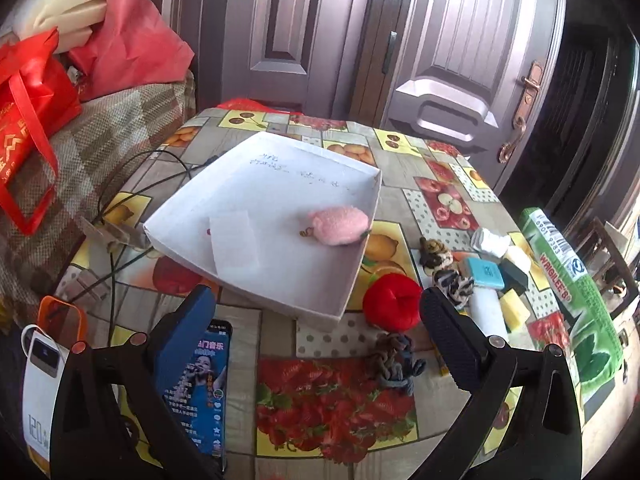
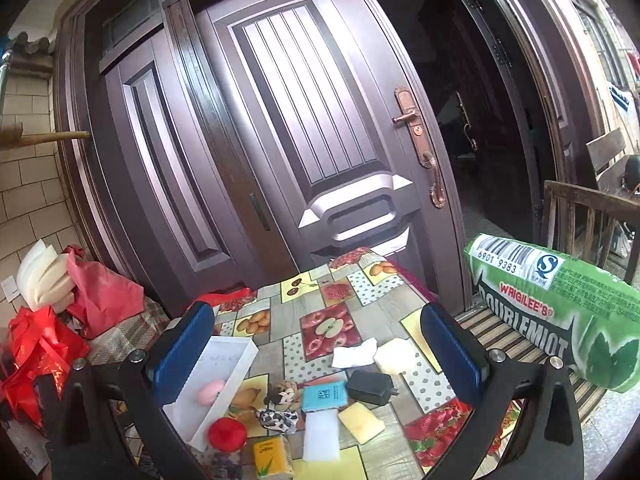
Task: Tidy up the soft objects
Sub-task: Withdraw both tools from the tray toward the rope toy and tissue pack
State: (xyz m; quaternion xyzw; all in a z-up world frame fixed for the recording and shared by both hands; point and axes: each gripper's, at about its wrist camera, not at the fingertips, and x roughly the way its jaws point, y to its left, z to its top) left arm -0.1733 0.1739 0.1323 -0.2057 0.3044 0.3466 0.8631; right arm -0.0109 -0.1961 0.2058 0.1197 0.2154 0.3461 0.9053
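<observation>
Hovering above the fruit-patterned surface (image 1: 400, 164), the left hand-held gripper (image 1: 316, 320) has its jaws spread wide and empty, as does the right hand-held gripper (image 2: 318, 340). A pink plush toy (image 1: 340, 226) lies inside the white box (image 1: 224, 184). Just outside the box sit a red ball (image 1: 392, 300), scrunchies (image 1: 450, 276), sponges (image 1: 514, 308) and a green pillow (image 1: 576, 280).
</observation>
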